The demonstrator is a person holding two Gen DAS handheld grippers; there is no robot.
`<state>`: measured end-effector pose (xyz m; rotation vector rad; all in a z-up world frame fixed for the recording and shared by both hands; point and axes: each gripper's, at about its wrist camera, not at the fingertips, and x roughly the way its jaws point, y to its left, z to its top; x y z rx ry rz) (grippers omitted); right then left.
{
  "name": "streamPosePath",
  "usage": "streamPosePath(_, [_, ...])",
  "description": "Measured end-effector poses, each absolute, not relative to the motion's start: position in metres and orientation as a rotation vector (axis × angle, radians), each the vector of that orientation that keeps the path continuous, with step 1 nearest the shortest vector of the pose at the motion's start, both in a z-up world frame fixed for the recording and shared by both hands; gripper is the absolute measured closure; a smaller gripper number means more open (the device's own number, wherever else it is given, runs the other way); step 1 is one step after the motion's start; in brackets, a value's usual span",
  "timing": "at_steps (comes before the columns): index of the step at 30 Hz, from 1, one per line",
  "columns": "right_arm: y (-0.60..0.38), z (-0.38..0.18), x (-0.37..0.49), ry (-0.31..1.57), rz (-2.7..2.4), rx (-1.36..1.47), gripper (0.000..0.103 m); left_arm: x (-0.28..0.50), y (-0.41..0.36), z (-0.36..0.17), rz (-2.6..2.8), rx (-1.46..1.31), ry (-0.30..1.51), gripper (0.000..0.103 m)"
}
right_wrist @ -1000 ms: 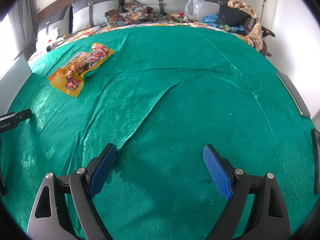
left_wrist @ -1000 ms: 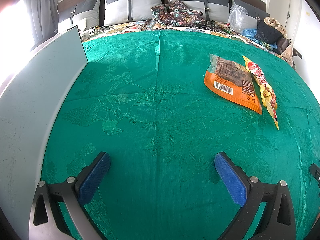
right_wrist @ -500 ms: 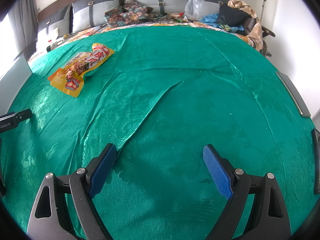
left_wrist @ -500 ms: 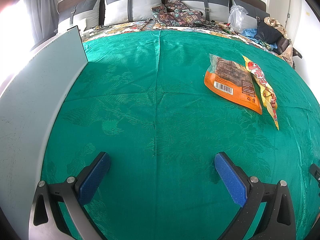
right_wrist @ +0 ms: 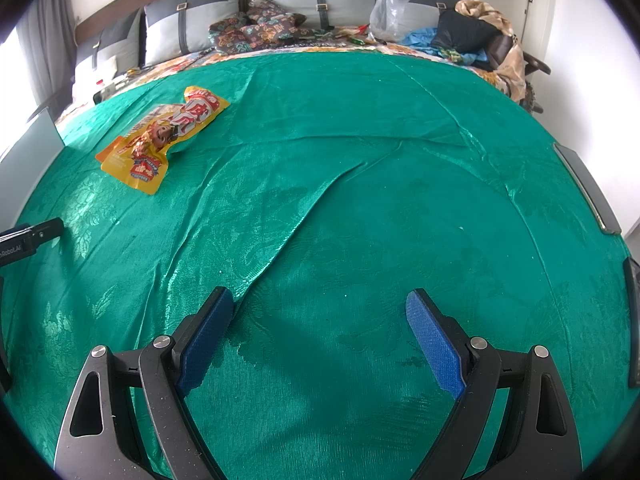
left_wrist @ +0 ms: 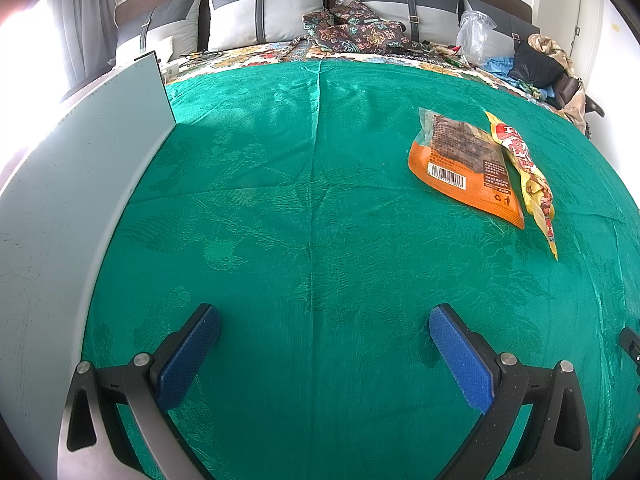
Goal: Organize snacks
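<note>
Two snack packets, the orange packet and the yellow packet, lie overlapping on the green bedspread. Both tools (left tool, right tool) stand apart, empty. Risk: pinching slick cloth, or grabbing both packets together.

Orange packet touching yellow packet, flat

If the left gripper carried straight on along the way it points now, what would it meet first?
Probably just the green bedspread. The left gripper is open and tilted downward, with nothing between its fingers and bare cloth ahead. The orange snack packet and the yellow snack packet lie off to the right of that line.
</note>
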<state>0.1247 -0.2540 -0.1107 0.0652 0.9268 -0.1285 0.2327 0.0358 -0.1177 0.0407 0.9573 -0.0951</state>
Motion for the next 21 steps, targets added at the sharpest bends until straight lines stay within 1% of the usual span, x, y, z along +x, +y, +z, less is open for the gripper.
streamPosePath(21, [-0.2542,-0.1109,0.1249,0.927,-0.129,0.065,0.012,0.2329,0.0358,-0.1177,-0.095,0.041,0.958,0.000])
